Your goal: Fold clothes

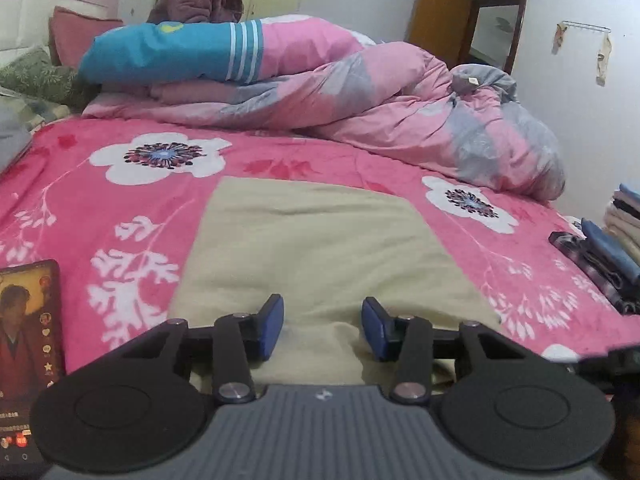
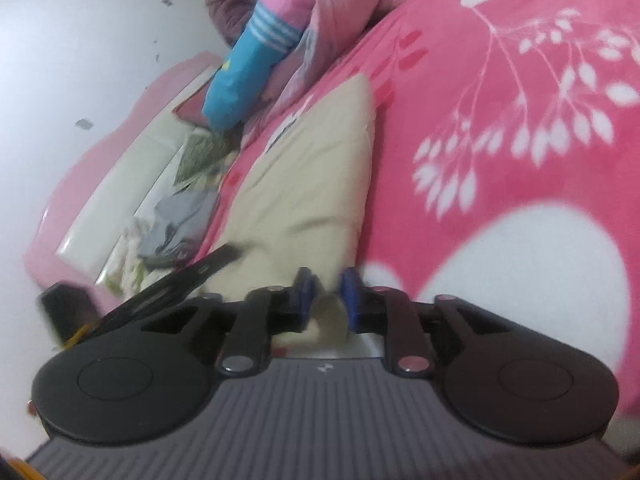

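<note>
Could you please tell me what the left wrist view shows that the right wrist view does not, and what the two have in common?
Only the left wrist view shows the open left gripper above the near edge of the cream cloth, a stack of folded clothes at the right, a phone at the left and a wooden door.

Only the right wrist view shows the right gripper pinching a fold of that cloth, and a grey garment by the headboard.

Both show the cream cloth, the pink flowered blanket and the heaped duvet.
</note>
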Motion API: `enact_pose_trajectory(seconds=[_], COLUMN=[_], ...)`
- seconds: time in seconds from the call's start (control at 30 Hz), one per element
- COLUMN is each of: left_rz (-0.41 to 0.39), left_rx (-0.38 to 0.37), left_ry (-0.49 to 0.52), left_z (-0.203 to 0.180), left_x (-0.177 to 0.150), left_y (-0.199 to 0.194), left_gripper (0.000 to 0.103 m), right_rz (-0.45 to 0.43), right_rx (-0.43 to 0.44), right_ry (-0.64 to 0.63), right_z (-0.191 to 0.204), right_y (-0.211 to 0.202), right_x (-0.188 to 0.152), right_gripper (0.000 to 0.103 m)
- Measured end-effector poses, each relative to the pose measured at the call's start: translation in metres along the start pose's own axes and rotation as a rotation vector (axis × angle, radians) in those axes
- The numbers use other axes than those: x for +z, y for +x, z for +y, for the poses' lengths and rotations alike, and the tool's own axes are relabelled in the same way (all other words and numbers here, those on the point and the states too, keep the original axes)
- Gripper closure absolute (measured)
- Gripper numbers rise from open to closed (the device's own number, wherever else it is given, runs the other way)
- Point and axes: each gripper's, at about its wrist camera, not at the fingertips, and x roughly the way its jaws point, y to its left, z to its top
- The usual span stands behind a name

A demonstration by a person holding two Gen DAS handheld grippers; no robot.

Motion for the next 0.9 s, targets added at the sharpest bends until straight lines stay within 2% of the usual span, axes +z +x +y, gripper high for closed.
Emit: enact_pose_trajectory(seconds=[0.1, 0.2, 0.27, 0.3, 0.37, 0.47, 0.53, 0.6, 0.77, 0.9], left_rz=[0.002, 0.01, 0.013, 0.015, 0.02, 0.028, 0.028, 0.028, 0.025, 0.023], left_rx=[0.009, 0.01, 0.004, -0.002, -0.012, -0.016, -0.018, -0.017, -0.024, -0.029], left_ry=[0.013, 0.016, 0.004, -0.01, -0.036, -0.062, -0.068, -0.063, -0.058, -0.058], left_z=[-0.001, -0.002, 0.0, 0.002, 0.006, 0.011, 0.012, 0.012, 0.015, 0.016], left_x=[-0.001, 0.001, 0.003, 0.003, 0.003, 0.004, 0.004, 0.004, 0.005, 0.005], left_y=[0.0, 0.003, 0.006, 0.008, 0.011, 0.015, 0.016, 0.016, 0.016, 0.016], left_gripper=[0.059, 0.059, 0.058, 0.058, 0.058, 0.058, 0.058, 0.058, 0.058, 0.058], right_rz=[0.031, -0.038, -0.087, -0.087, -0.047, 0.008, 0.013, 0.023, 0.06, 0.019], right_rx=[0.011, 0.039, 0.047, 0.044, 0.05, 0.05, 0.014, 0.029, 0.022, 0.017], right_ry=[0.016, 0.081, 0.14, 0.146, 0.133, 0.024, -0.05, -0.031, -0.058, -0.025], right_z=[-0.003, -0.011, -0.019, -0.02, -0.02, -0.004, 0.007, 0.005, 0.011, 0.007], right_y=[-0.009, -0.02, -0.02, -0.015, 0.0, 0.005, 0.002, -0.003, -0.012, -0.024], right_x=[-0.007, 0.001, 0.012, 0.016, 0.017, 0.008, 0.0, -0.003, -0.013, -0.008], right_gripper=[0.098, 0.095, 0.088, 0.08, 0.076, 0.081, 0.095, 0.099, 0.102, 0.101])
